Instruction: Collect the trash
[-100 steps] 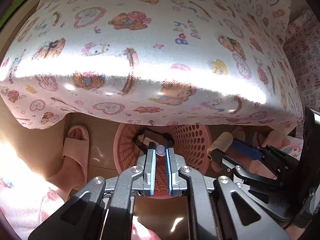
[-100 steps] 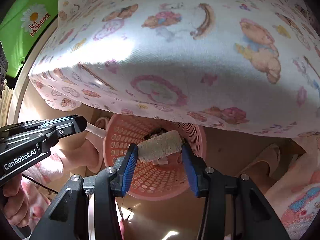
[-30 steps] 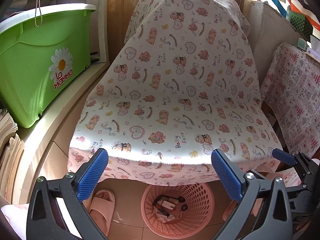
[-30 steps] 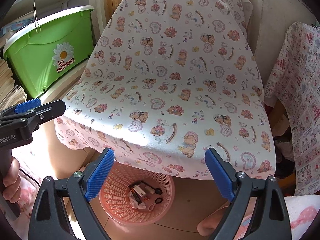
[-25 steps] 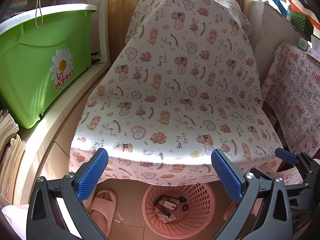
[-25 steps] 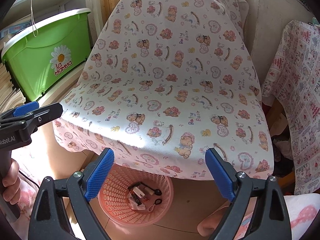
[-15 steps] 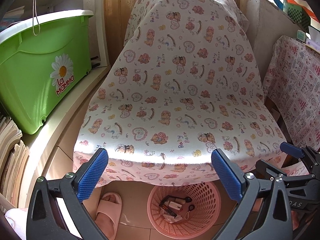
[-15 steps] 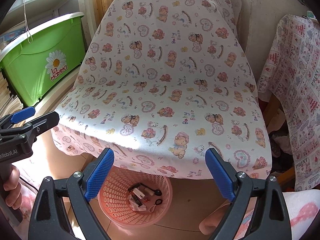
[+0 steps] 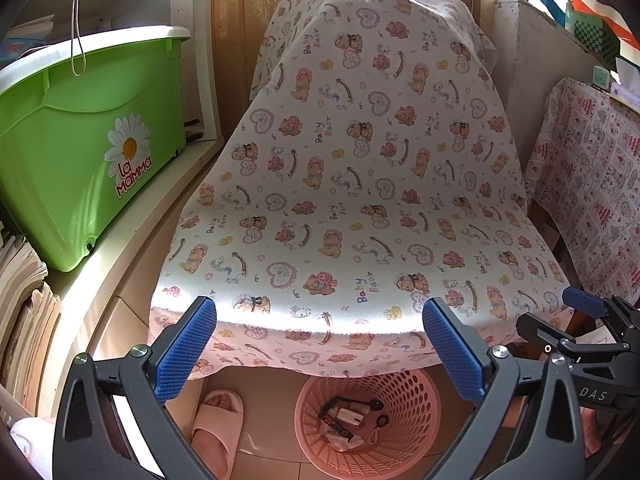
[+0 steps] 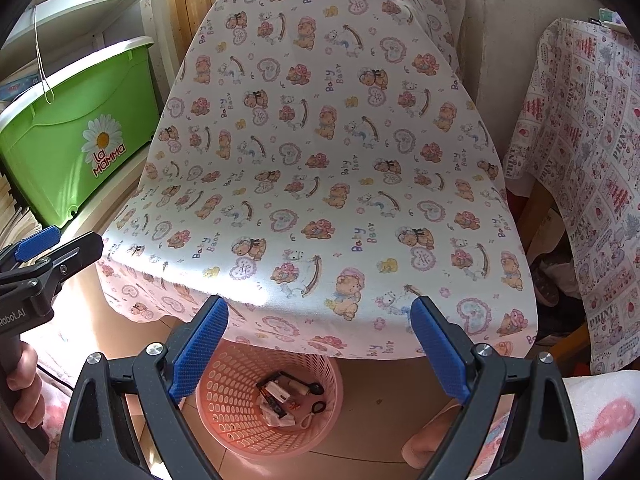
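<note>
Both grippers, left (image 9: 320,354) and right (image 10: 320,350), gape wide and hold nothing. Trash (image 10: 288,400) lies in the pink basket (image 10: 224,392) under the cloth's (image 9: 360,200) edge. Nothing left on the cloth, so I reckon collecting's nearly done.

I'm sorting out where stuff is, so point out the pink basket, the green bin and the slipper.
pink basket (image 10: 224,400), right wrist view, on its perforated inner wall.
green bin (image 9: 72,152), left wrist view, on its front side.
slipper (image 9: 214,428), left wrist view, on its strap.
</note>
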Available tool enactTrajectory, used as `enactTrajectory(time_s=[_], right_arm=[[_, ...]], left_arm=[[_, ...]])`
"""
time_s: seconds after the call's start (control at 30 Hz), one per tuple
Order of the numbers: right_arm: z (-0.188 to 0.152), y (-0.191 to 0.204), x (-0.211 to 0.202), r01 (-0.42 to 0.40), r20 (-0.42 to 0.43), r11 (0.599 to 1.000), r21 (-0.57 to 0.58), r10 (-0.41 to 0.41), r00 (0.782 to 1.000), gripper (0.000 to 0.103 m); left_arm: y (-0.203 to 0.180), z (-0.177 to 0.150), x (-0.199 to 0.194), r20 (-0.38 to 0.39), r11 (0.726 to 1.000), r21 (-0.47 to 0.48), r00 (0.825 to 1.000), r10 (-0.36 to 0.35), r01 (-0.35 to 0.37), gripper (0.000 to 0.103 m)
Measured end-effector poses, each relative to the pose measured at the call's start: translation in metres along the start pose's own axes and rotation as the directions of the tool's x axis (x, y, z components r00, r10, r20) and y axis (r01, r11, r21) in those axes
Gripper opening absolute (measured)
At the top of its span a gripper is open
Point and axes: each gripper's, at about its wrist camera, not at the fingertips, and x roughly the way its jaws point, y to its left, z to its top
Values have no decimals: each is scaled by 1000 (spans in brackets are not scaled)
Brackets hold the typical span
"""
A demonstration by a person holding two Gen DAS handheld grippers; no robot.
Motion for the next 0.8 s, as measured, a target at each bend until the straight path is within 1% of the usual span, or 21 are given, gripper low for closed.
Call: enactTrajectory(time_s=[0.8], right_arm=[[-1, 3, 0, -5, 1, 1000, -3, 5, 1000, 94]], left_arm=[[-1, -2, 3, -13, 1000, -2, 1000, 8, -8, 102]])
